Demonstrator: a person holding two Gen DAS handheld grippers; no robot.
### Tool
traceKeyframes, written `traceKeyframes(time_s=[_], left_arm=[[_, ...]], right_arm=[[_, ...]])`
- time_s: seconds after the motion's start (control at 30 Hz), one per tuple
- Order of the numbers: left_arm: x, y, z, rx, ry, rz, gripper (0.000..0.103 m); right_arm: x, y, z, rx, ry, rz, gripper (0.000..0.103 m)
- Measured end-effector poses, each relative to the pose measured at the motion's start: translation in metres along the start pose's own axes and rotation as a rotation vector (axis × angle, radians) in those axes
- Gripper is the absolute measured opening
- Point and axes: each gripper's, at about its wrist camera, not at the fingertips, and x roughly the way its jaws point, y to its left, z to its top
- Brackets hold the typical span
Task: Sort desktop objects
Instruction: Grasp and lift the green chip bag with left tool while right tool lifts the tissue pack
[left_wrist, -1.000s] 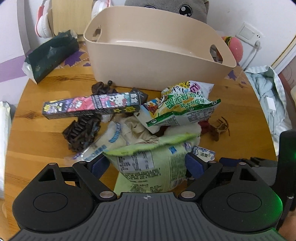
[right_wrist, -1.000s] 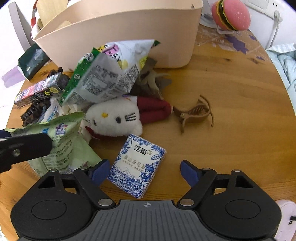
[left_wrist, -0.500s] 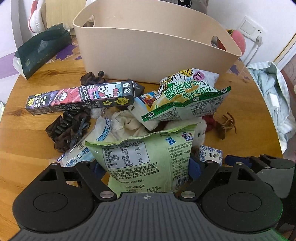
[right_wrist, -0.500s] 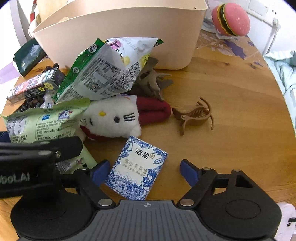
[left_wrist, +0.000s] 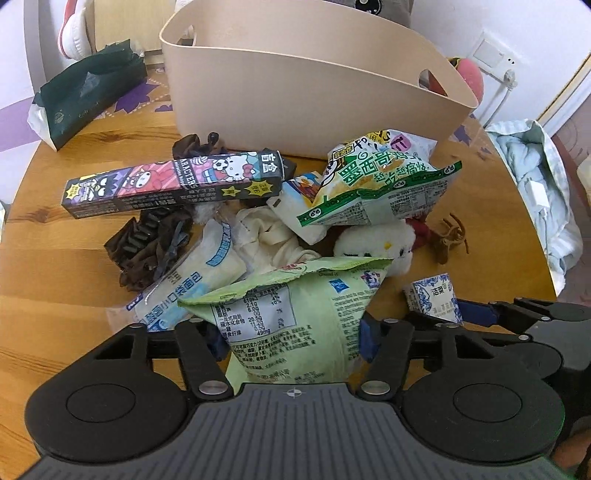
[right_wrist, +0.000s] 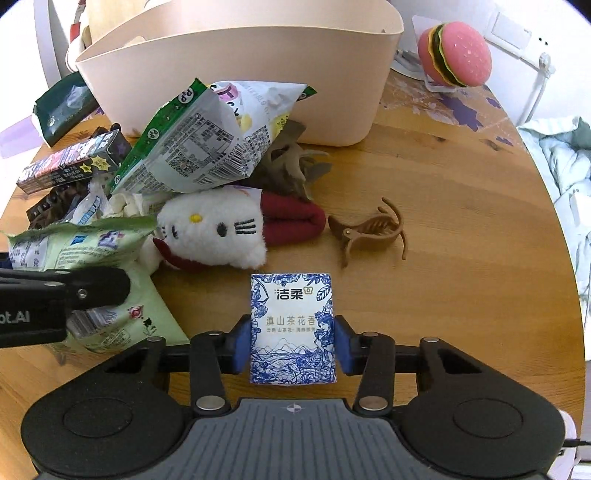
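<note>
My left gripper has its jaws closing around a light green snack bag, and both blue pads touch the bag's sides. My right gripper is shut on a small blue-and-white tissue pack, which stands straight between the pads on the wooden table. In the left wrist view the tissue pack and the right gripper sit low at the right. The left gripper shows at the left edge of the right wrist view. A beige bin stands behind the pile.
The pile holds a green-and-white snack bag, a long cartoon box, a bread packet, dark hair clips and a white cat plush. A brown hair claw lies apart. A burger toy sits far right.
The right jaws closed onto the tissue pack, which turned straight between the pads. The left jaws narrowed around the light green bag, squeezing it.
</note>
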Motion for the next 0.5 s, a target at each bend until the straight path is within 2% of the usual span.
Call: traceKeyframes(time_s=[0.27,0.5], left_arm=[[-0.022,0.012,0.005,-0.016,-0.023,-0.028,0.058],[-0.056,0.020,0.028,-0.011,-0.107,-0.038,0.058]], right_arm=[[-0.021,-0.006,-0.004,0.013,-0.016,0.023,0.042],[-0.058,-0.013,0.016,0.022,-0.103,0.076,0.042]])
